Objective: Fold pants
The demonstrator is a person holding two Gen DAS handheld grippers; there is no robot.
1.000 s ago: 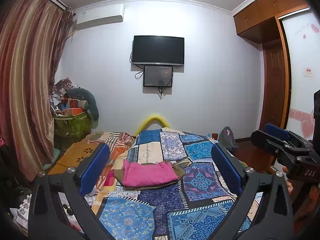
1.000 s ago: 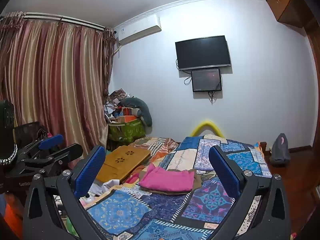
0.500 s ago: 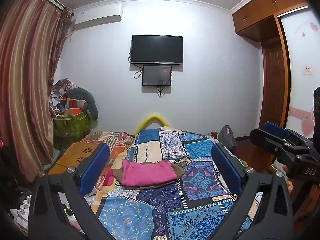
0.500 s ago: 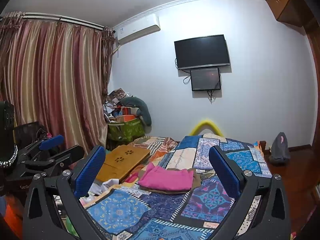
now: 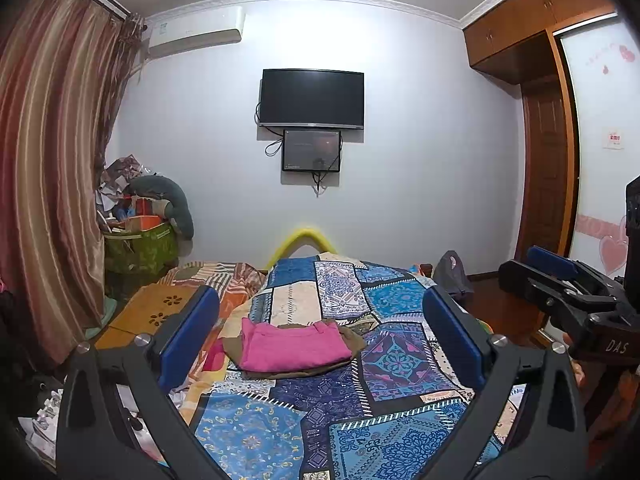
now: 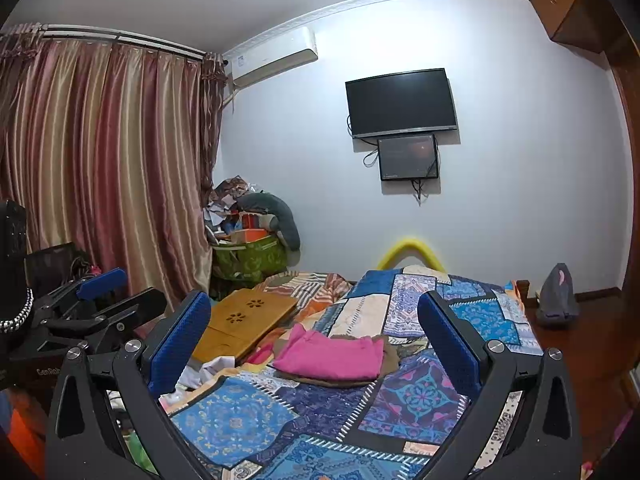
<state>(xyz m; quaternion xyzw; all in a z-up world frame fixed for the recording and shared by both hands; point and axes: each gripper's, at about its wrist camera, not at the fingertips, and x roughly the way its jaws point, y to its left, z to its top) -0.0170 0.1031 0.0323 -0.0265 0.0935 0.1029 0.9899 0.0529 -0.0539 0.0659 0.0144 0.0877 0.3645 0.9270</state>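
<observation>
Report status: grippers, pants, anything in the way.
Left gripper open, empty. Right gripper open, empty. Pink pants folded on brown garment, bed. Nothing blocking.

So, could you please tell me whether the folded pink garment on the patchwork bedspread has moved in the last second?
No. The folded pink garment still lies on the brown garment, on the same patches of the patchwork bedspread.

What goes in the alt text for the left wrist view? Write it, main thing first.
An open left gripper hangs above a patchwork bedspread, where folded pink pants lie on a brown garment. The right gripper shows at the right edge, and a dark television hangs on the far wall beside striped curtains.
</observation>
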